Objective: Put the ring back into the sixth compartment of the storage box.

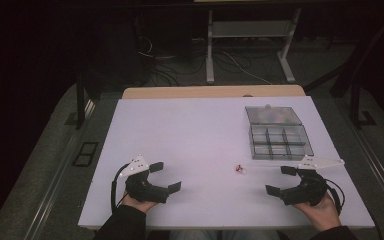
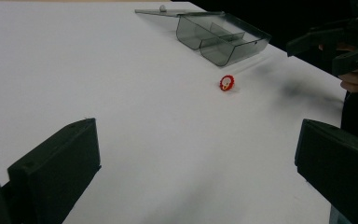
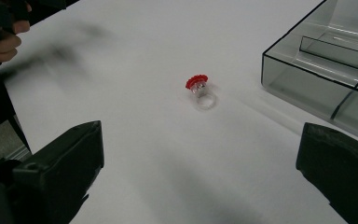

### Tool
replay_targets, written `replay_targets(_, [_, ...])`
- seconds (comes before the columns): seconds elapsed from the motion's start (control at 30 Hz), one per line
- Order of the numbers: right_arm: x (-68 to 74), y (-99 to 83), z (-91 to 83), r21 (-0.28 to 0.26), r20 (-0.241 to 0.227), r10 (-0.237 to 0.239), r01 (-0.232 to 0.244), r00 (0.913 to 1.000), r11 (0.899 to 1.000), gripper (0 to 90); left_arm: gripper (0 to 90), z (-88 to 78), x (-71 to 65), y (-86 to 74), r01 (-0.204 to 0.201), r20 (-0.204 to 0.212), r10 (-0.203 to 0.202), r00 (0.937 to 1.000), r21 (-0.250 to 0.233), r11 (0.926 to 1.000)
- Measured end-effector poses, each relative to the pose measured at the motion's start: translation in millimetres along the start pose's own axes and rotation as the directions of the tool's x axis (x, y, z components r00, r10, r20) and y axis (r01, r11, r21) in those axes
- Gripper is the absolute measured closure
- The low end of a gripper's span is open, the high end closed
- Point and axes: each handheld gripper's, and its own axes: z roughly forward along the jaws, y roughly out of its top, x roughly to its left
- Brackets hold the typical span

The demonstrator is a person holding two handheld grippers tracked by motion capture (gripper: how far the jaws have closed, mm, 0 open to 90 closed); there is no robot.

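A small clear ring with a red top (image 1: 239, 168) (image 2: 226, 83) (image 3: 199, 89) lies on the white table (image 1: 190, 140) between the two hands, nearer the right one. My left gripper (image 1: 165, 176) (image 2: 198, 175) rests near the front left edge, jaws open and bare. My right gripper (image 1: 280, 180) (image 3: 200, 177) sits at the front right, its jaws wide apart with nothing between them, the ring a short way beyond its tips. A smoky clear compartment box (image 1: 278, 135) (image 2: 219, 37) (image 3: 331, 74) stands open at the back right.
The box lid (image 1: 272, 115) lies flat behind its divided tray. A wooden edge (image 1: 212, 92) runs behind the white board. Beyond the table, desk legs (image 1: 210, 50) and cables stand on a dark floor.
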Motion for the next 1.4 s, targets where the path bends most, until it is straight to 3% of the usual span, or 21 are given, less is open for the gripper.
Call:
replay_targets(1.03, [-0.6,4.5,-4.6,0.025,0.015,0.02,-0.021,0.9997,0.999,0.7,0.0,3.7,-1.8,-1.3,-0.007,0.01,0.007,0.9999,0.019,0.9998])
replay_targets(1.4, [-1.0,13.7,-2.7,0.059,0.011,-0.008,0.008,0.9999,0.998,0.7,0.0,4.4,-2.6,-1.7,0.0,0.014,0.0,0.9999,0.019,0.9998])
